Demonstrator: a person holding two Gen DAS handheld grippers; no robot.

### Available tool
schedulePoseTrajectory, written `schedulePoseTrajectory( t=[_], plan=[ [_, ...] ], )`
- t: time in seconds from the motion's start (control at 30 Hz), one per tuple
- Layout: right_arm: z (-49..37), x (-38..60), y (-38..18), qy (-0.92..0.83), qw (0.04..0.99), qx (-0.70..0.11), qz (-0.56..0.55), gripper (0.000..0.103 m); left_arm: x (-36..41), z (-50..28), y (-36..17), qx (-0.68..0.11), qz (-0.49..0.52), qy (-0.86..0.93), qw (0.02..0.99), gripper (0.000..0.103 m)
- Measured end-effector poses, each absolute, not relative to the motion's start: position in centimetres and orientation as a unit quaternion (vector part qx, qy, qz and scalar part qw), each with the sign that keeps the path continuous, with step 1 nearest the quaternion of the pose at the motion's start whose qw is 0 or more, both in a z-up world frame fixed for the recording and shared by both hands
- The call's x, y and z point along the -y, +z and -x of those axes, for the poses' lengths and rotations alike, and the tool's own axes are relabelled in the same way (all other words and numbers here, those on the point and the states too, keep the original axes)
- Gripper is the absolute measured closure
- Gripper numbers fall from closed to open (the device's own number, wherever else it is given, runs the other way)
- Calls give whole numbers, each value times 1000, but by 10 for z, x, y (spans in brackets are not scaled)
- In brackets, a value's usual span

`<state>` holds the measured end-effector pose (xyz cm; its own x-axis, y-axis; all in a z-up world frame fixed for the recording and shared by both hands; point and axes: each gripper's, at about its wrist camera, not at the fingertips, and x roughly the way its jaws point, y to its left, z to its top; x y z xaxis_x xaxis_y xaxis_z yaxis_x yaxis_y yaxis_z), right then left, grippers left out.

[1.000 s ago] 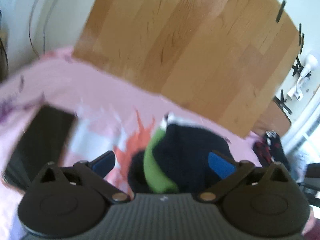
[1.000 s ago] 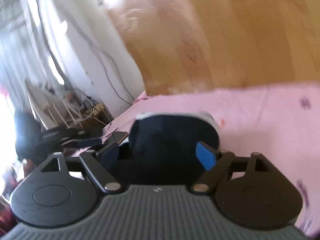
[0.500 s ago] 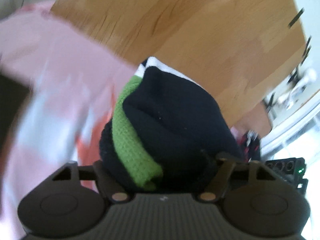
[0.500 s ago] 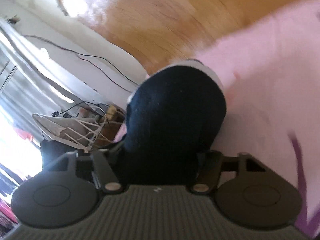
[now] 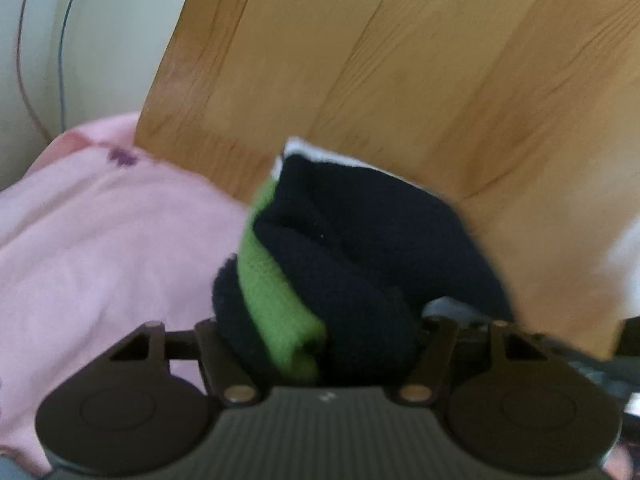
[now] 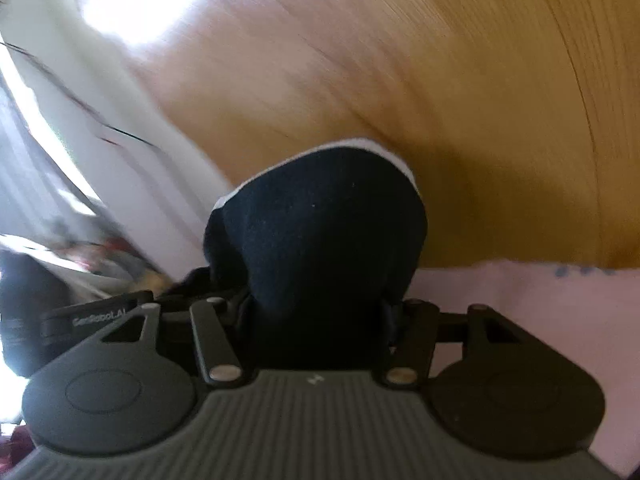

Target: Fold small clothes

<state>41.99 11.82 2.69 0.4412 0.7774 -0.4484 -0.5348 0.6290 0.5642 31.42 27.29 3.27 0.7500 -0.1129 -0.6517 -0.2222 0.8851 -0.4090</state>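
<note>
A small dark navy garment (image 5: 360, 248) with a green band (image 5: 272, 300) and a white edge fills the space between the fingers of my left gripper (image 5: 320, 340), which is shut on it. The same navy garment (image 6: 320, 248) with its white edge is bunched in my right gripper (image 6: 316, 320), which is also shut on it. Both grippers hold it lifted above the wooden table (image 5: 400, 80). The fingertips are hidden by the cloth in both views.
A pink garment (image 5: 100, 240) lies on the table to the left in the left wrist view, and it shows at the right in the right wrist view (image 6: 540, 320). A white wall with cables (image 5: 60, 60) stands behind the table's edge.
Both grippers went from open around the navy garment to shut on it, then lifted it. The views have swung towards the bare wood, and the pink garment takes up less of them.
</note>
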Motion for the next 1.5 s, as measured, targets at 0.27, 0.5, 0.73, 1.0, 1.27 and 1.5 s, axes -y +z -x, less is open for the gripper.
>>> schedulePoseTrajectory(
  t=[0.27,0.5,0.73,1.0,1.27,1.5],
  plan=[
    [-407,-131,31,363,864,-329,-120,32,-244,-293,50,-323,168,114,924,29],
    [-329,-109,49,280,928,-237,-61,19,-217,-235,68,-308,135,188,923,31],
    [-269,-81,36,250,940,-227,-44,17,-192,-191,49,-317,138,216,913,31],
    [-261,-78,24,239,944,-226,-24,11,-183,-204,23,-337,102,217,910,30],
    [-265,-79,15,252,932,-259,-21,8,-176,-204,25,-338,79,199,916,25],
    [-265,-84,13,215,938,-271,-3,0,-174,-204,24,-338,79,200,916,16]
  ],
)
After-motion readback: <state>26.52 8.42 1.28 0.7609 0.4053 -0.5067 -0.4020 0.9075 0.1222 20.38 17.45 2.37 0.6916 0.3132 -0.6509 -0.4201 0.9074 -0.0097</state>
